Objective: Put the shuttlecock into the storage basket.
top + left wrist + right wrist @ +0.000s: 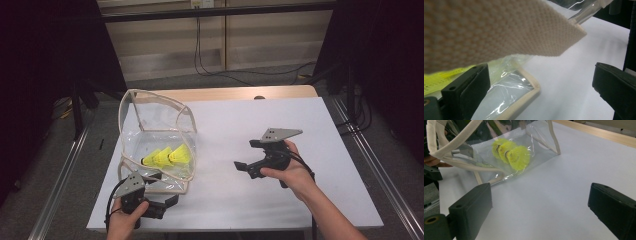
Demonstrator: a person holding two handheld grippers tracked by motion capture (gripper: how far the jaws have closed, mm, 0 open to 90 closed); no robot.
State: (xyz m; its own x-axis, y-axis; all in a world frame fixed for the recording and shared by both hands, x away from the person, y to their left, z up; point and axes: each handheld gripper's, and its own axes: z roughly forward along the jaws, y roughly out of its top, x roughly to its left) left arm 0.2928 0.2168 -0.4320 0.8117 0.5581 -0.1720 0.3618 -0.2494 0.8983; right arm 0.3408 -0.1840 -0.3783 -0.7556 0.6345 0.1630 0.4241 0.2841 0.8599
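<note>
A clear plastic pouch with cream fabric trim (pixel 156 131) sits toward the left edge of the white tabletop (pixel 260 130), its mouth gaping upward. Three bright yellow feathered shuttlecocks (pixel 166 156) lie in a row inside it, touching one another. The left claw (pixel 167 203) rests at the pouch's near corner by the front edge, jaws spread, with the cream trim between them but not pinched. The right claw (pixel 243 167) is held well apart over the middle of the tabletop, jaws spread wide and facing the pouch.
</note>
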